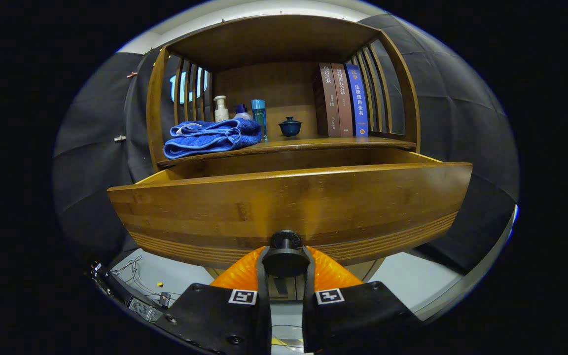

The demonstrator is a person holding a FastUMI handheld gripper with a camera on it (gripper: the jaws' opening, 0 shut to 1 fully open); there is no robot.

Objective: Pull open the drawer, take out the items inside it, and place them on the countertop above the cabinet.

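The tongs (pixel 286 264) were closed on the round dark knob (pixel 286 240) of the wooden drawer (pixel 284 207), both fingers (pixel 263 268) pressing its sides, and the drawer stood pulled well out from the cabinet; its inside could not be seen over the front panel. On the counter (pixel 323 143) above it lay a folded blue towel (pixel 212 138) in front of a white pump bottle (pixel 221 108) and a blue bottle (pixel 259 114), with a small dark lidded cup (pixel 290 126) at the middle and three upright books (pixel 341 98) to the right.
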